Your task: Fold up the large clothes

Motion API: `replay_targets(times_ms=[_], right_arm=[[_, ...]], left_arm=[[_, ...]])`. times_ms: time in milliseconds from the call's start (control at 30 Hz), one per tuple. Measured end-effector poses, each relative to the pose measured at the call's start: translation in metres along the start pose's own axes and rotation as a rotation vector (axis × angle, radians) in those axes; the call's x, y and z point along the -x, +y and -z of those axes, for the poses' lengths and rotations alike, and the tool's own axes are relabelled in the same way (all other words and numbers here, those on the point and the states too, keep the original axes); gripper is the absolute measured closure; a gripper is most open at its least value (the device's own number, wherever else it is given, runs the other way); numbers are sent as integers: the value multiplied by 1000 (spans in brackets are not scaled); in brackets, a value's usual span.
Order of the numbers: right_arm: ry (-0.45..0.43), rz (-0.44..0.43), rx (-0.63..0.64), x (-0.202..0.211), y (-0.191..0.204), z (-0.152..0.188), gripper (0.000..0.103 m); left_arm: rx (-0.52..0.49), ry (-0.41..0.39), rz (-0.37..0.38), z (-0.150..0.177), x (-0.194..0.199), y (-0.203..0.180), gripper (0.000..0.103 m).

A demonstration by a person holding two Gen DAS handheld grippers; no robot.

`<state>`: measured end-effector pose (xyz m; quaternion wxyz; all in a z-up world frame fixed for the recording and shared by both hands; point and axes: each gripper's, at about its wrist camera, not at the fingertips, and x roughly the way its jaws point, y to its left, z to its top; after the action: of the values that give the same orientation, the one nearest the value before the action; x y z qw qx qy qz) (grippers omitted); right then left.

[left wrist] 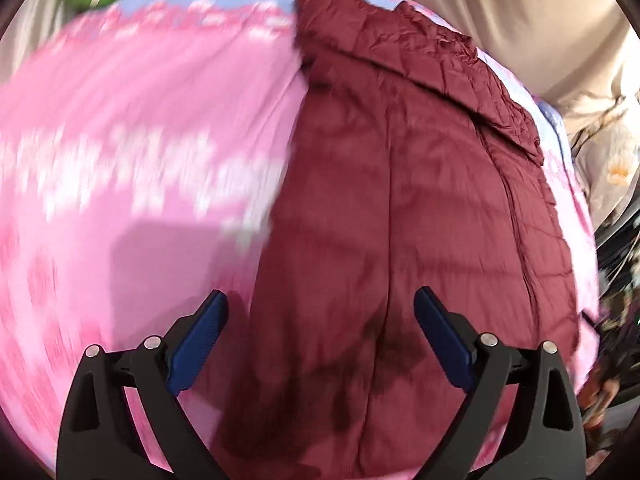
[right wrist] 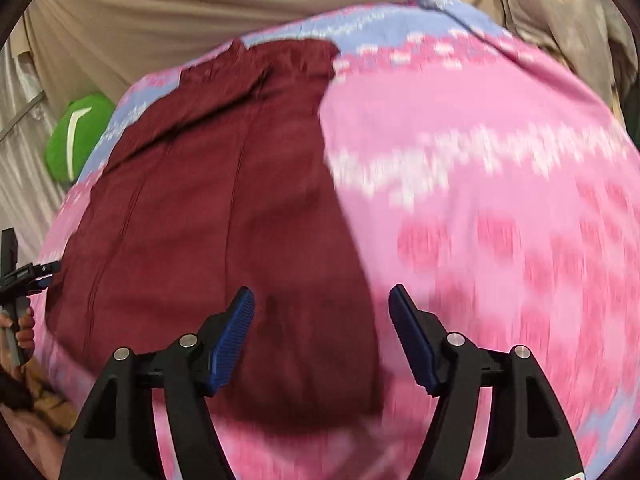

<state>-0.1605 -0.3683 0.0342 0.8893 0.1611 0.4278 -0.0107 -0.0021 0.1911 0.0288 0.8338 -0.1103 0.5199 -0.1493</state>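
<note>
A dark red garment [left wrist: 400,200] lies folded into a long strip on a pink patterned bedspread [left wrist: 140,120]. In the left wrist view my left gripper [left wrist: 320,300] hovers over the near end of the garment, open, with nothing between its blue pads [left wrist: 202,332]. The right wrist view shows the same garment [right wrist: 208,220] left of centre. My right gripper [right wrist: 322,294] hangs open above the garment's near right edge, empty. A dark stain marks the cloth near both grippers. Both views are blurred.
The bedspread [right wrist: 480,160] has a pale blue border at the far end. Beige curtains [right wrist: 180,12] hang behind the bed. A green cushion [right wrist: 76,136] lies at the far corner. A person's hand [right wrist: 22,328] with the other gripper shows at the left edge.
</note>
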Motion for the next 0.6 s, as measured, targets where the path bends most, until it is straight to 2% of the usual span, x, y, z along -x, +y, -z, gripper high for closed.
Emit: replay_targets(times_ms=[67,167,267,300,333,367,400,433,467,500,600], right_arm=[[10,-13,-1,4,2,18,33],[15,-76,-36,5,1,33,33],[-2,-141,-96,-1,-2,41,32],[-15,-151,-109,0,-1,42,33],[-21,-174,-125,-1,-1,42,42],[-21,-194,-142,-2,-1,43,60],[-20,-208,-152,-3,-2,41,70],[-20,-217,-160,-4,-2,40,86],[-30,-219,-166,-3,-2,40,92],[-47,-225,-164,1,-1,41,94],[-133,-238,-122,23,7,44,98]], left_arm=[[31,-20,33,16,10,3,10],[69,-16,126,30,15,5,9],[47,-14,159,35,14,-6,10],[41,-8,180,37,13,-10,14],[37,2,201,38,12,-14,19],[33,12,217,39,12,-16,31],[26,17,225,39,11,-18,44],[10,6,215,40,14,-22,59],[-2,-5,206,40,17,-23,69],[-15,-21,198,40,22,-24,90],[-11,-80,233,41,46,-24,97]])
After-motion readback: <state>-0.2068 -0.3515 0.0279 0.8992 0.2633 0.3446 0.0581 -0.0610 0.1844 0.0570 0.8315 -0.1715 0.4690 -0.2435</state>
